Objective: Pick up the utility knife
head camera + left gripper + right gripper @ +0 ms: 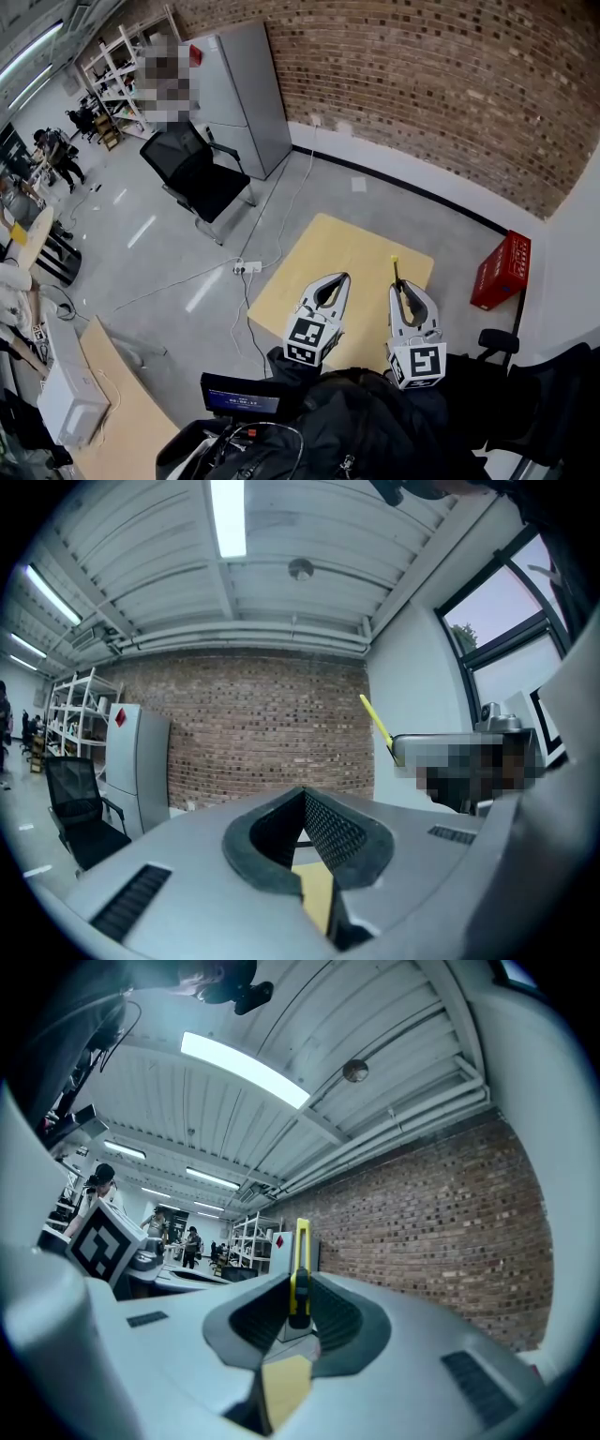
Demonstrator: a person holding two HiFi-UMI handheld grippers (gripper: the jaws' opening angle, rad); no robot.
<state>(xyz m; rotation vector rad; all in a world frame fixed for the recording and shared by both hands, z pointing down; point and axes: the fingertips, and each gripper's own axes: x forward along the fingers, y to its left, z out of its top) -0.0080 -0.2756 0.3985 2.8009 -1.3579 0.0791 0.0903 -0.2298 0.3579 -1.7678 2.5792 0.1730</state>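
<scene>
Brick-walled room, wooden table (319,258) below. Right gripper (401,292) is clamped on utility knife (299,1269), held upright, clear of table. Left gripper (339,281) is closed, empty. Pick-up judged complete; next move needs a steady grip.

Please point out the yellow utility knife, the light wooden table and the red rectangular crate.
Yellow utility knife (301,1251): right gripper view, on its yellow body.
Light wooden table (328,253): head view, bare top.
Red rectangular crate (502,269): head view, its side.

Looks like a loft-style lab or workshop: bare brick wall (422,84) from 12 to 2 o'clock, grey concrete floor (169,272), metal shelving (114,58) at 10, office chair (197,178), strip lights (228,517) overhead.
</scene>
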